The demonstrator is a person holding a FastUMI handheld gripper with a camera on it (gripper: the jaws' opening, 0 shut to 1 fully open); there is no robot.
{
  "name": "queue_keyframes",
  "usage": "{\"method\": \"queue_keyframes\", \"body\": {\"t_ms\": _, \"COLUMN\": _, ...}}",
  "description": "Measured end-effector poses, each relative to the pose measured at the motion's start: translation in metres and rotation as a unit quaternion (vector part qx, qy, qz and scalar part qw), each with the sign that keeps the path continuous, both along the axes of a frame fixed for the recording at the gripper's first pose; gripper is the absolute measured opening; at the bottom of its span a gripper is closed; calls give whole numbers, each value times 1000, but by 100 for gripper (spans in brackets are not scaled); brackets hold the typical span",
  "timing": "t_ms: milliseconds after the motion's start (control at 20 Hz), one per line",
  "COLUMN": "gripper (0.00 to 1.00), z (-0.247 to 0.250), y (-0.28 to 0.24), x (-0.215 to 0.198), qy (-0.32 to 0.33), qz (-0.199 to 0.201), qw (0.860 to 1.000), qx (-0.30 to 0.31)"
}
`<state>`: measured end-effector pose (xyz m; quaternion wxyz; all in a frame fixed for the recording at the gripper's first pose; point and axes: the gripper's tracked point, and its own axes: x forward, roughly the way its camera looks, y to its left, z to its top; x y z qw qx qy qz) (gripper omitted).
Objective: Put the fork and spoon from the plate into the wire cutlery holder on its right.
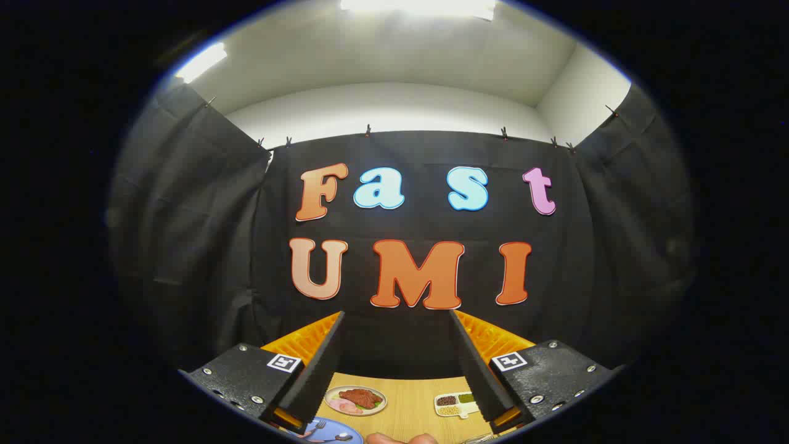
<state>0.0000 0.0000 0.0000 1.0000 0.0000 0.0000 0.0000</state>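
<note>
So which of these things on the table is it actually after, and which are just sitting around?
For the job: blue plate carrying the fork and spoon; gripper, jaws wide open, holding nothing.

Just lying about: plate of food, small sectioned tray, wooden table.

Non-task clutter on the wooden desk [410, 410]: round plate of food [355, 399] (red meat, pink slices, some greens) sits toward the far edge. Well apart from it, across bare wood, a small white divided tray [457, 404] with dark, green and yellowish fillings. Black cloth wall [407, 339] rises just behind the plate.
</note>
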Motion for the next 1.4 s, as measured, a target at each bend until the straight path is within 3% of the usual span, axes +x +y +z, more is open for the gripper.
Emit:
{"method": "queue_keyframes", "body": {"t_ms": 400, "gripper": 97, "z": -4, "y": 11, "x": 2, "qy": 9, "qz": 17, "qw": 1000, "qx": 5}}
{"method": "queue_keyframes", "body": {"t_ms": 1400, "gripper": 97, "z": -12, "y": 14, "x": -5, "qy": 22, "qz": 15, "qw": 1000, "qx": -15}}
